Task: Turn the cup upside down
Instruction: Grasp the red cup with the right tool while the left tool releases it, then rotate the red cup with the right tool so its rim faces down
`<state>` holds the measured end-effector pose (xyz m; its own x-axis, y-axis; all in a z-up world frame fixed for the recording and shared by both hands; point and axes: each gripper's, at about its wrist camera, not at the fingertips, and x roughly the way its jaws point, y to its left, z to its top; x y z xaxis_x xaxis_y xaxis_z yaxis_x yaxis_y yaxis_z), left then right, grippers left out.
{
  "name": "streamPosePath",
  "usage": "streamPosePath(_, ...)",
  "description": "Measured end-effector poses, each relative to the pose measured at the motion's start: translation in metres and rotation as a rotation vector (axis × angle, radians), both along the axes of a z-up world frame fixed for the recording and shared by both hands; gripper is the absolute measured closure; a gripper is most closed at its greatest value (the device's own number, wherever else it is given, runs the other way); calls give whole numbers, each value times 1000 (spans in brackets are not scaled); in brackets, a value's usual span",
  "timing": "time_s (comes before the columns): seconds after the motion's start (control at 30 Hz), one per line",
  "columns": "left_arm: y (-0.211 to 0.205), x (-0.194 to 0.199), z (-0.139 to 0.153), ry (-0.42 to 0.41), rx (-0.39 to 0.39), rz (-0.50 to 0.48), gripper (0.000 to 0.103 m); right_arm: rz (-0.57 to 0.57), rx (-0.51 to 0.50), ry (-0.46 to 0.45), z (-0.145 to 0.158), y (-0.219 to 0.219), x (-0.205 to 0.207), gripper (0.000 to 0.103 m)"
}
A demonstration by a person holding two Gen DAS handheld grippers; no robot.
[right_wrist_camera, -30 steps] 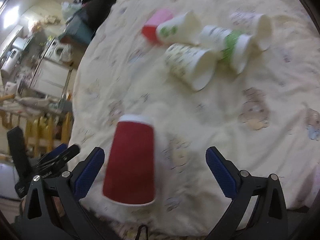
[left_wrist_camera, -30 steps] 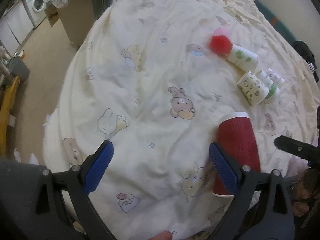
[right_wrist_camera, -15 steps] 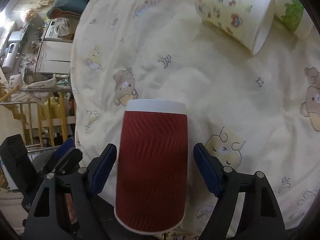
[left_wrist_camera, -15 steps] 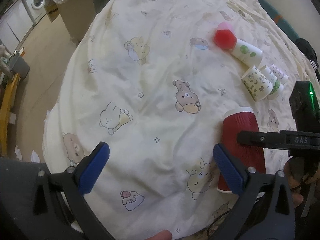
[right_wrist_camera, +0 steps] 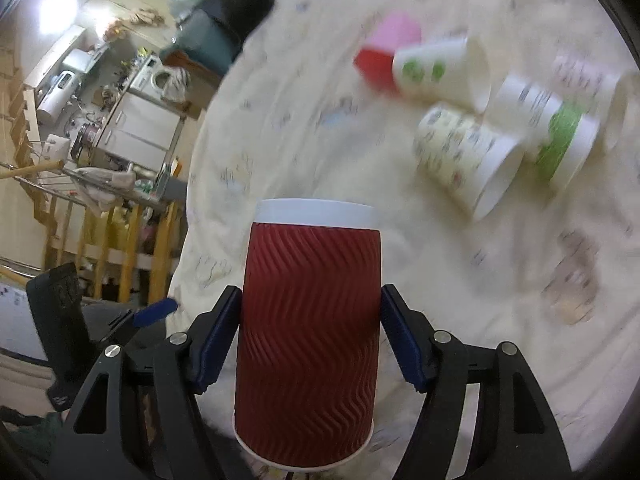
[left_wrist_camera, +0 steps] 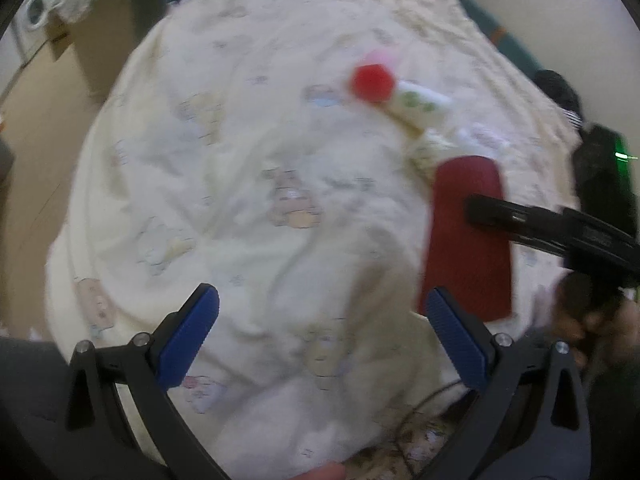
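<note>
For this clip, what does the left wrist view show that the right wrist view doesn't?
Only the left wrist view shows the left claw open and empty over the cream cartoon-print bedsheet, plus the right tool's black body from outside. Only the right wrist view shows the right claw with pads against the ribbed dark-red paper cup, and the white rim. Both show that cup and the lying paper cups.

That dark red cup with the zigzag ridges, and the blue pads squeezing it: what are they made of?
The dark red ridged cup looks like embossed ripple-wall paper, matte, with a smooth white paper band at one end and a rolled white rim at the other. The right claw grips it with blue ribbed pads, probably rubber or soft plastic, dull and grooved; the look alone cannot settle which.
</note>
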<state>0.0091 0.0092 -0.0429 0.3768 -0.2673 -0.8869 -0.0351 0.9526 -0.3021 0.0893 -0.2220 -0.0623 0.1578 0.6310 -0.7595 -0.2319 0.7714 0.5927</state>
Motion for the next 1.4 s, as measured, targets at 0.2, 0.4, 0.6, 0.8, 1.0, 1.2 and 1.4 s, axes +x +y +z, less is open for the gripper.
streamPosePath(0.2, -25, -6, 10, -35, -113, -129, 1, -31, 43, -4, -5, -3, 0, 31)
streamPosePath(0.4, -41, -4, 3, -9, -69, -168, 1, 4, 56, 9, -4, 0, -2, 31)
streamPosePath(0.6, -32, -1, -11, 33, -14, -128, 1, 61, 44, -7, 5, 9, -9, 31)
streamPosePath(0.8, -31, -2, -18, 59, 11, -124, 1, 126, 42, -57, 32, 12, -22, 32)
streamPosePath(1.0, -28, -3, -9, 27, 29, -112, 1, 115, -76, -166, 49, 15, -22, 32)
streamPosePath(1.2, 1, -5, -6, 23, 99, 15, 1, 133, -252, -262, 46, 27, -7, 32)
streamPosePath(1.4, 22, -3, -9, 32, 139, 97, 1, 191, -376, -301, 22, 49, -1, 32)
